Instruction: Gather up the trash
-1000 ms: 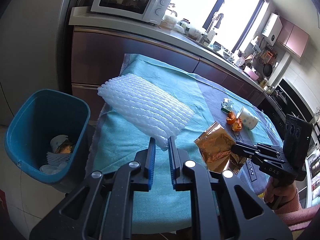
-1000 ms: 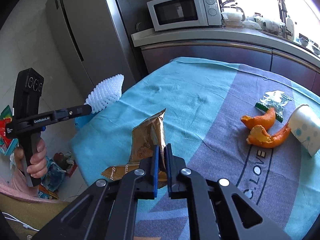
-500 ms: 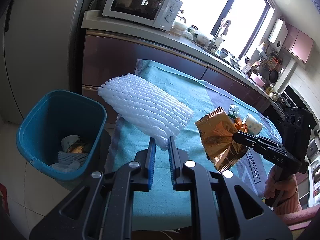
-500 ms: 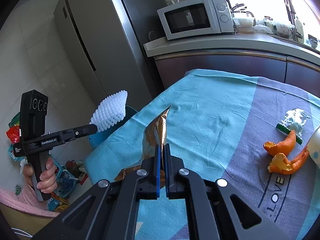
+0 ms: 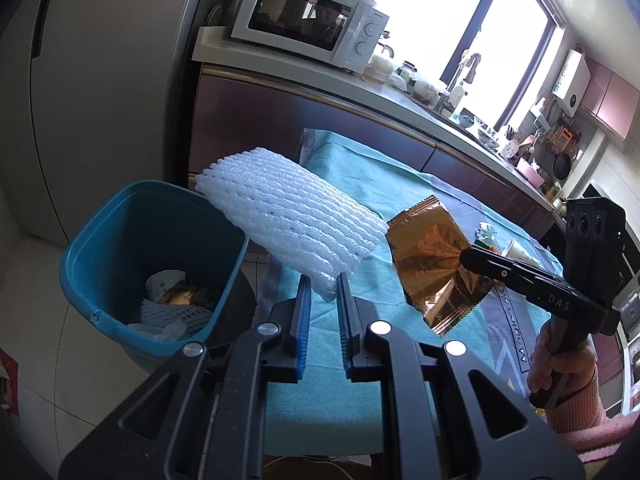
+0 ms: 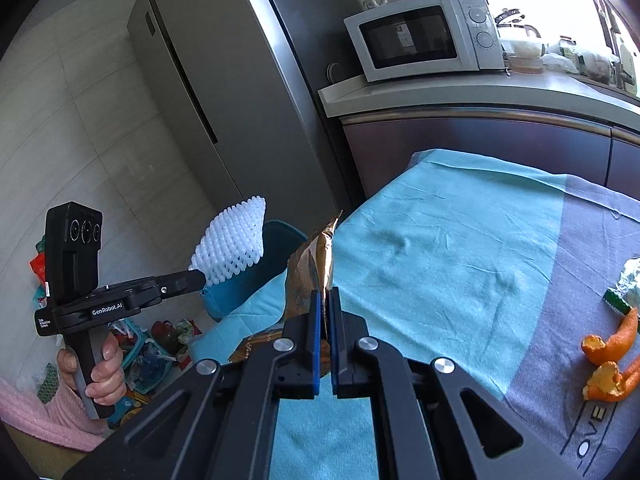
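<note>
The left gripper (image 5: 323,292) pinches one corner of a white foam fruit net (image 5: 288,216), its jaws narrow on the foam, and the net hangs in the air above the near rim of the blue trash bin (image 5: 100,240) beside the table. The right gripper (image 6: 325,304) is clamped tight on a gold foil snack wrapper (image 6: 312,256), lifted clear of the teal tablecloth (image 6: 460,240). Orange peels (image 6: 608,356) and a crumpled clear wrapper (image 6: 630,284) lie on the cloth's grey part, well apart from both grippers.
</note>
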Demonstrator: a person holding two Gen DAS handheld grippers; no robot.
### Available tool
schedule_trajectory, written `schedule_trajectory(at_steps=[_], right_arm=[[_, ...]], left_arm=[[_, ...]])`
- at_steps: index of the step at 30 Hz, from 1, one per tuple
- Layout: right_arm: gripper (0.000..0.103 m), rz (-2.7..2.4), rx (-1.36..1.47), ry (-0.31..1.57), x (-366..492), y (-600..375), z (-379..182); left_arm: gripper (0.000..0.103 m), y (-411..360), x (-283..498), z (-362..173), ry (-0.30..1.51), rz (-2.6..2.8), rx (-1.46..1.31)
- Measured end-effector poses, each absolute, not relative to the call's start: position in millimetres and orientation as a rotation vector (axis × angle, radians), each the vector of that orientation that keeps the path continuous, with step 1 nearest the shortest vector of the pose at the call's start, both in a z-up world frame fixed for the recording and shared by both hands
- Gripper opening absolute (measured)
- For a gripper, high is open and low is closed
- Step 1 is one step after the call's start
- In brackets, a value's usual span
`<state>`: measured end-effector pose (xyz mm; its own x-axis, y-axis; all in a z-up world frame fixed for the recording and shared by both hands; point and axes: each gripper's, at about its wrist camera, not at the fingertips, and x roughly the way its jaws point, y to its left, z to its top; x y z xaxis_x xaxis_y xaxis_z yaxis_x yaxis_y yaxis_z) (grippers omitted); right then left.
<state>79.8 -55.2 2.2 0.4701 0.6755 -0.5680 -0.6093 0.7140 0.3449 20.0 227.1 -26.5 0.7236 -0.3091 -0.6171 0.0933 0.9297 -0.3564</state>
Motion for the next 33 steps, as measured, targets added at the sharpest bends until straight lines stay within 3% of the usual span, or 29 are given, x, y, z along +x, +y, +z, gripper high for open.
schedule_trajectory(at_steps=[33], right_arm=[[0.003,0.925,-0.032,0.796,128.7,57.2,-6.1]], left_arm=[[0.013,300.1,13.8,-44.0,0.748,-0.026,-0.37]])
